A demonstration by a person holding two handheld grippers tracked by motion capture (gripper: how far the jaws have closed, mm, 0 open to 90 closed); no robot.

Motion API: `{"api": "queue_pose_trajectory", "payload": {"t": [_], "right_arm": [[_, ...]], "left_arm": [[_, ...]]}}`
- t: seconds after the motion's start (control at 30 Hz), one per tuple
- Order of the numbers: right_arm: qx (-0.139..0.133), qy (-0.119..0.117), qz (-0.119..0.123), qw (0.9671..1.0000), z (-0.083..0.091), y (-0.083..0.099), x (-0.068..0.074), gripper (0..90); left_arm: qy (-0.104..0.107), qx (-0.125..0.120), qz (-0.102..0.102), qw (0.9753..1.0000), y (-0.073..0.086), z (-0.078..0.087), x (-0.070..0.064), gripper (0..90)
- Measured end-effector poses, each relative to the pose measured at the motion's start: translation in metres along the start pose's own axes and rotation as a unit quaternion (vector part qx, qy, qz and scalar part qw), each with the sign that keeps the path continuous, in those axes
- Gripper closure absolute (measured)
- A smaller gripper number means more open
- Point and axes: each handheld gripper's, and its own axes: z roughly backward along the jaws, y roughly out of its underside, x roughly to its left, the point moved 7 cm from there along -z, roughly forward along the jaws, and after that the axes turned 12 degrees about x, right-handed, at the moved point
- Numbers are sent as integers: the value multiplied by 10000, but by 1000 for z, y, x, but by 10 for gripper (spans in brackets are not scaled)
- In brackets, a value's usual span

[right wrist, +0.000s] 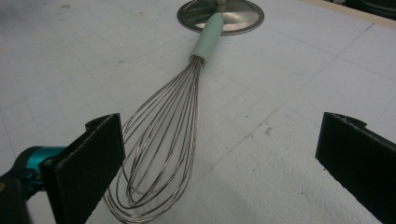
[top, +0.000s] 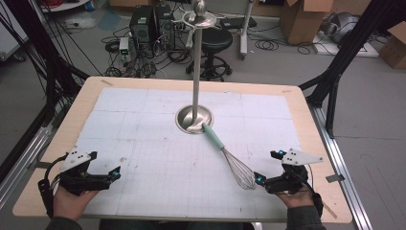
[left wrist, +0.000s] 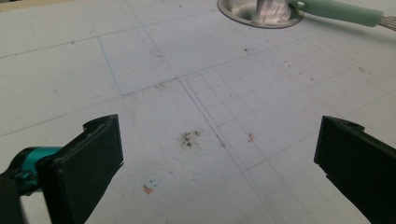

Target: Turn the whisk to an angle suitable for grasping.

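Jaws stand wide apart on both tongs, and neither holds anything. The right gripper [top: 259, 180] rests near the table's near right corner, its tips just beside the wire end of the whisk [top: 230, 158]; in the right gripper view the whisk [right wrist: 161, 154] runs away from the left jaw towards the stand's base [right wrist: 243, 16]. The left gripper [top: 116, 174] sits near the near left corner over bare white sheet [left wrist: 154, 60], well apart from the whisk.

The whisk lies flat, a little right of the table's middle, its mint-green handle [top: 213, 136] resting on the rim of the base [top: 184, 117] and its balloon of wires pointing to the near right corner.

Risks, as I judge them: the wires are thin, springy steel loops, so jaws closing on them could squash the balloon or let it slip out sideways. The smooth, rounded handle may roll off the rim if nudged. A careless lift could swing it against the tall polished pole [top: 196, 72] and rock the stand, whose dished base is glossy metal on a matte sheet.

The sheet is chalky white, faintly gridded and scuffed, on a pale wooden table [top: 306, 103]. The jaw pads look flat, black and dull
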Motion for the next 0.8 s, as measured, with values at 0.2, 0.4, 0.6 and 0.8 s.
{"api": "queue_pose_trajectory", "payload": {"t": [0.2, 0.4, 0.6, 0.8], "right_arm": [[0, -13, 12, 10000, 0, 1, 0, 4], [-23, -17, 8, 10000, 1, 1, 0, 4], [-14, -75, -3, 10000, -3, -4, 1, 4], [48, -222, 29, 9997, -10, -15, 3, 4]], "left_arm": [[5, -4, -3, 10000, -2, -2, 0, 17], [38, 1, -24, 10000, -3, -3, -2, 17], [62, 23, -34, 10000, -2, -4, -4, 17], [28, -2, 9, 10000, -1, -3, -2, 17]]}}
